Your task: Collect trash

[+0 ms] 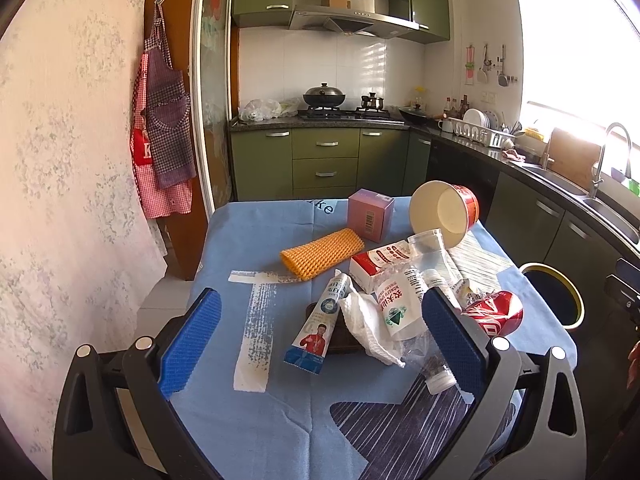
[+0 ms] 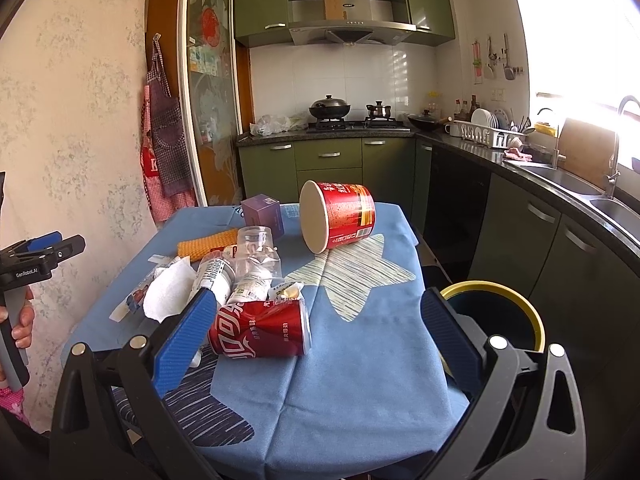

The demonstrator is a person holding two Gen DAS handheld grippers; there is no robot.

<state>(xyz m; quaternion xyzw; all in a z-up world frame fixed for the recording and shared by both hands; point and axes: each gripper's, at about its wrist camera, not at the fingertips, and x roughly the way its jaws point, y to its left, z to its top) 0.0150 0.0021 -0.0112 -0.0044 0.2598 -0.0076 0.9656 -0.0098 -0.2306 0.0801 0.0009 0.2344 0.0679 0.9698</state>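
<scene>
Trash lies on a table with a blue cloth (image 1: pixel 272 420): a crushed red cola can (image 2: pixel 260 330) (image 1: pixel 494 314), a tipped red noodle cup (image 2: pixel 340 216) (image 1: pixel 444 212), crushed clear bottles (image 1: pixel 404 308) (image 2: pixel 256 256), a toothpaste tube (image 1: pixel 320 328), a white tissue (image 1: pixel 368 326) (image 2: pixel 166 292), a red-white carton (image 1: pixel 376 266), an orange mesh sleeve (image 1: pixel 322 252) and a purple box (image 1: pixel 370 214) (image 2: pixel 264 212). A yellow-rimmed bin (image 2: pixel 496 312) (image 1: pixel 554 296) stands right of the table. My left gripper (image 1: pixel 320 340) is open above the tube and tissue. My right gripper (image 2: pixel 320 340) is open, the can by its left finger.
The kitchen counter with sink (image 2: pixel 560 176) and dish rack (image 2: pixel 484 132) runs along the right. Green cabinets and a stove (image 2: pixel 352 122) are at the back. Aprons (image 1: pixel 164 136) hang on the left wall. The left gripper and the hand holding it show at the left (image 2: pixel 24 264).
</scene>
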